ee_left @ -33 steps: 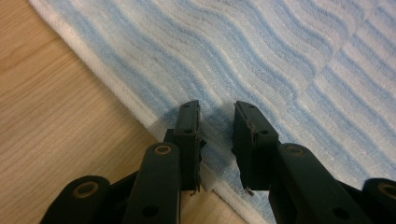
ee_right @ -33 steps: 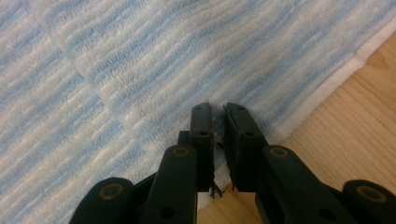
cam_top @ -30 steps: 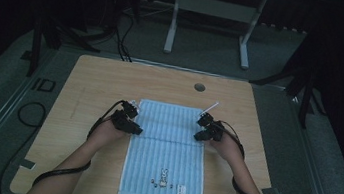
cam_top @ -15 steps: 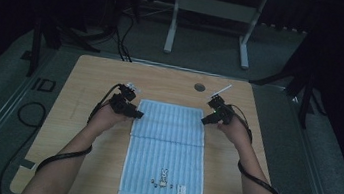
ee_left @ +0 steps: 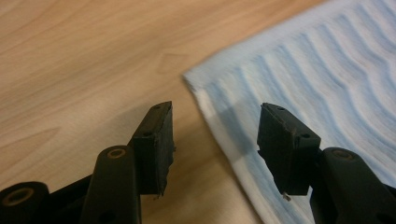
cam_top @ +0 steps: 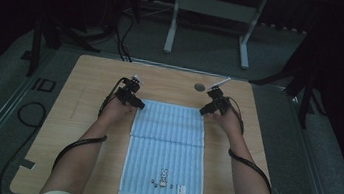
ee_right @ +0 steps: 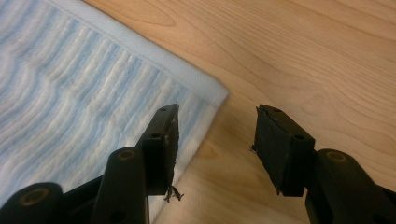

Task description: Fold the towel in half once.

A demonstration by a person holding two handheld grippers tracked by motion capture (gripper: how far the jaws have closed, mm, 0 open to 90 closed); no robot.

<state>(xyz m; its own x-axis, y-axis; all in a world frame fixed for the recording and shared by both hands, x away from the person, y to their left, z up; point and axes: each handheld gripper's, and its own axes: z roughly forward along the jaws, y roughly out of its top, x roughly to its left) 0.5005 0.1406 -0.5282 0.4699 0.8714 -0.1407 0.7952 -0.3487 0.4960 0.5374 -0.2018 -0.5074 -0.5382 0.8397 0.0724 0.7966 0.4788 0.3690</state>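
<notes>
A light blue striped towel (cam_top: 167, 152) lies flat along the middle of the wooden table (cam_top: 80, 130), with a crease across it about a third of the way down from the far edge. My left gripper (cam_top: 134, 101) hovers at its far left corner and my right gripper (cam_top: 207, 109) at its far right corner. In the left gripper view the gripper (ee_left: 215, 135) is open above the towel's corner (ee_left: 317, 70); its jaws have just been opening and nothing is pinched. In the right gripper view the gripper (ee_right: 215, 135) likewise straddles the towel's edge (ee_right: 84, 84), opened just now and pressing on nothing.
A small dark round disc (cam_top: 199, 86) sits in the table near its far edge. Small printed figures and a label (cam_top: 165, 181) mark the towel's near end. Behind the table stands a white frame (cam_top: 211, 11); cables (cam_top: 32, 109) lie on the floor at the left.
Both hands have moved away from me toward the towel's far corners. Both grippers, shut a second ago, now stand open, and the towel's far edge lies flat.
</notes>
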